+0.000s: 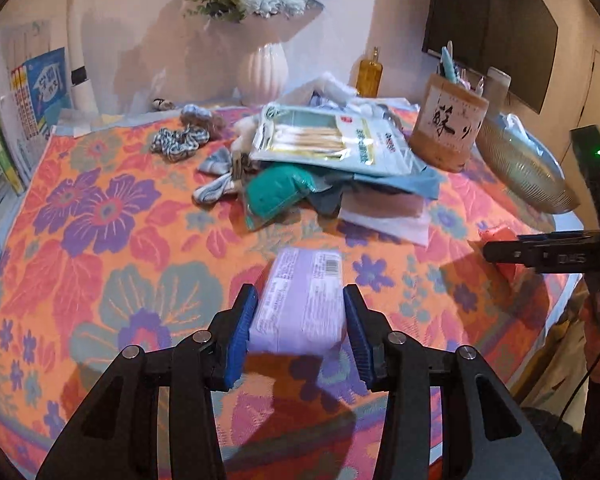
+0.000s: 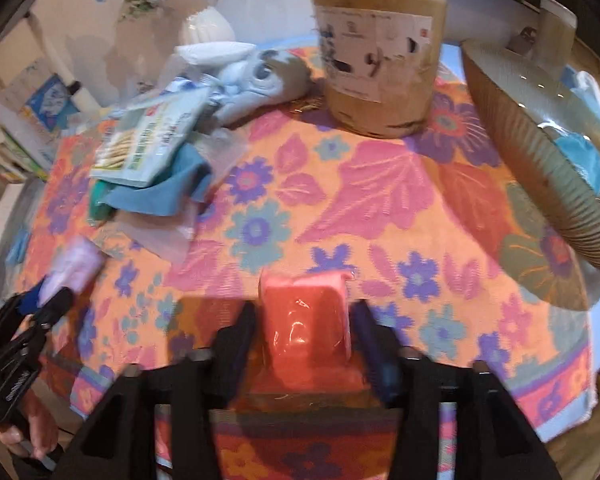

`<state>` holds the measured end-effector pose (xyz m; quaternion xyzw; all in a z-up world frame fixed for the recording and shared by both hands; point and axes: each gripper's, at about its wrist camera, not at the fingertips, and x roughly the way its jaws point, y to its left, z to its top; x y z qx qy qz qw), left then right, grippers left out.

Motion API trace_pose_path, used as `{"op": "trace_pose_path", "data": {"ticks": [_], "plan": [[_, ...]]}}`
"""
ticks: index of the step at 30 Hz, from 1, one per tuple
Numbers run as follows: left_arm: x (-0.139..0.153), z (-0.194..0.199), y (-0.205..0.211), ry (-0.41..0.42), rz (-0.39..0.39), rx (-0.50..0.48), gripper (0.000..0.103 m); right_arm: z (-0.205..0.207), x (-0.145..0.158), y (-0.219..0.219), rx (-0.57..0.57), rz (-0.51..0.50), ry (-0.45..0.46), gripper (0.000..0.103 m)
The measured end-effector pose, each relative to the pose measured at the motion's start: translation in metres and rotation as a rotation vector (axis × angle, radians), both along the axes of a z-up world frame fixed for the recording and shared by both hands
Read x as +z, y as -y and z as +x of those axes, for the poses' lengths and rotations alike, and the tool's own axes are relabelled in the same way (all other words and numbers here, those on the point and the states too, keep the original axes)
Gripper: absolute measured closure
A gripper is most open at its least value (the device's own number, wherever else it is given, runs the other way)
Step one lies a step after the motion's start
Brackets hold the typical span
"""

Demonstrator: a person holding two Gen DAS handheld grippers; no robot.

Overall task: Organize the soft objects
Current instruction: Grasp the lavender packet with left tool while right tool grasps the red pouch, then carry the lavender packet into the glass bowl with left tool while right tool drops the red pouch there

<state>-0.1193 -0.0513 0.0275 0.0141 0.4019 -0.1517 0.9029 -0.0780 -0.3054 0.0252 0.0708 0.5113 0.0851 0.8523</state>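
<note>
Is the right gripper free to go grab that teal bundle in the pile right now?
Probably not: the right gripper already has the pink packet between its fingers, and the teal bundle sits tucked under the cotton swab pack.

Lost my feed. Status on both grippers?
Left gripper shut on purple pack. Right gripper around pink pack, grip unclear. Ribbed bowl right; path unobstructed.

Lavender plastic-wrapped tissue pack (image 1: pixel 300 300); coral-pink wrapped pack (image 2: pixel 306 320); orange floral cloth (image 1: pixel 120 240) showing purple, pink, teal blooms; blue-white checked scrunchie (image 1: pixel 179 142); teal pouch (image 1: pixel 276 194).
</note>
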Motion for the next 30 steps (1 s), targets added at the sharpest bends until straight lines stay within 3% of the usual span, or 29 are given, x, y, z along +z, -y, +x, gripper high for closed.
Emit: {"op": "trace_pose_path", "data": {"ticks": [2, 8, 10, 12, 13, 16, 22, 30], "plan": [[-0.001, 0.001, -0.001, -0.006, 0.002, 0.003, 0.053, -0.004, 0.0, 0.0, 0.006, 0.005, 0.024, 0.017], [-0.011, 0.007, 0.006, -0.049, 0.02, 0.0, 0.053, -0.013, -0.007, -0.006, 0.016, -0.04, 0.038, 0.017], [-0.016, 0.008, 0.013, -0.062, 0.043, -0.01, 0.053, -0.014, -0.006, -0.011, -0.002, -0.099, 0.06, 0.025], [-0.016, 0.006, 0.018, -0.04, 0.062, -0.005, 0.055, -0.016, -0.006, -0.016, -0.009, -0.167, 0.083, 0.059], [-0.016, 0.005, 0.019, -0.031, 0.073, -0.003, 0.068, -0.017, -0.005, -0.017, -0.002, -0.18, 0.092, 0.063], [-0.009, 0.002, 0.025, -0.007, 0.081, -0.019, 0.068, -0.019, 0.002, -0.013, 0.004, -0.127, 0.114, 0.064], [0.042, -0.008, 0.054, 0.101, 0.022, -0.11, 0.068, -0.03, 0.043, 0.013, -0.034, -0.043, 0.219, 0.064], [0.123, 0.019, 0.15, 0.213, -0.096, -0.306, 0.068, -0.042, 0.136, 0.117, -0.288, 0.01, 0.43, 0.064]]}}
